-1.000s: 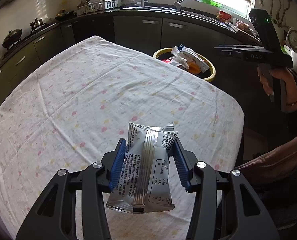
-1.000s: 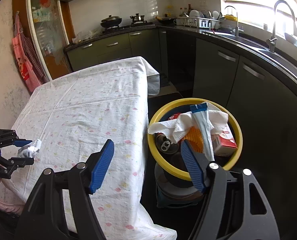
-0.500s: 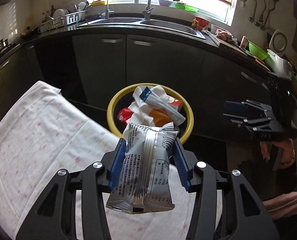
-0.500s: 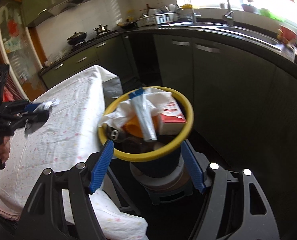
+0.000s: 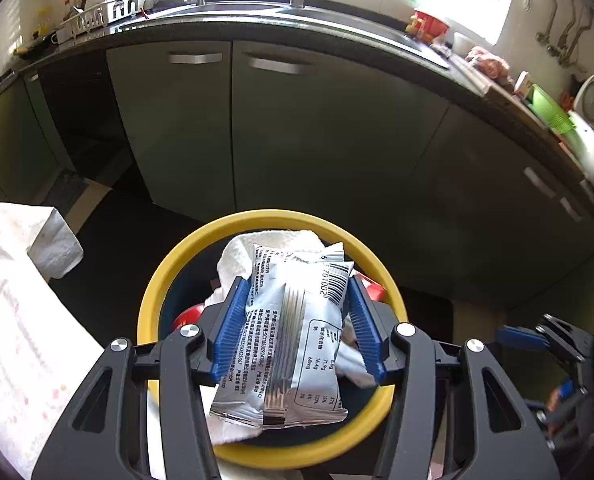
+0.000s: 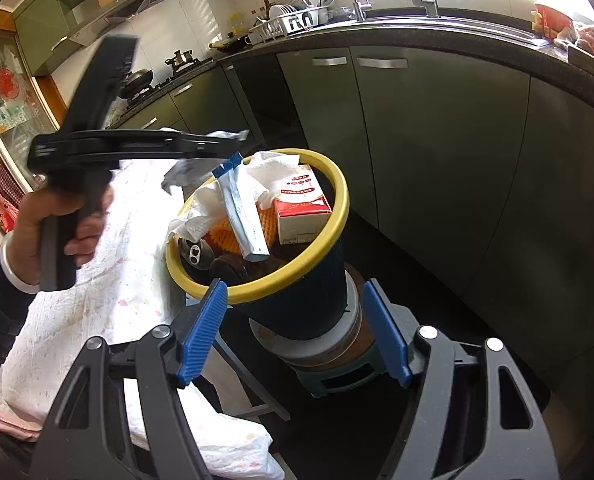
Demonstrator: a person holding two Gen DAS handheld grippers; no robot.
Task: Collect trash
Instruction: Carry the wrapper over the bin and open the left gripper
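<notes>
I have the left gripper over the bin, jaws just easing apart, packet between them: light, crinkly, slippery foil; grip mid-body. Right gripper open, empty.

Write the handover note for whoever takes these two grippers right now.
Left gripper: jaws have just been opening, silver snack wrapper between them, above the yellow-rimmed bin.
Right gripper: open, empty, beside the bin.
Bin already holds paper towel, a red and white carton, a can.
Done: wrapper carried to the bin.
Left: drop it in. No other trash shows on the tablecloth.
</notes>
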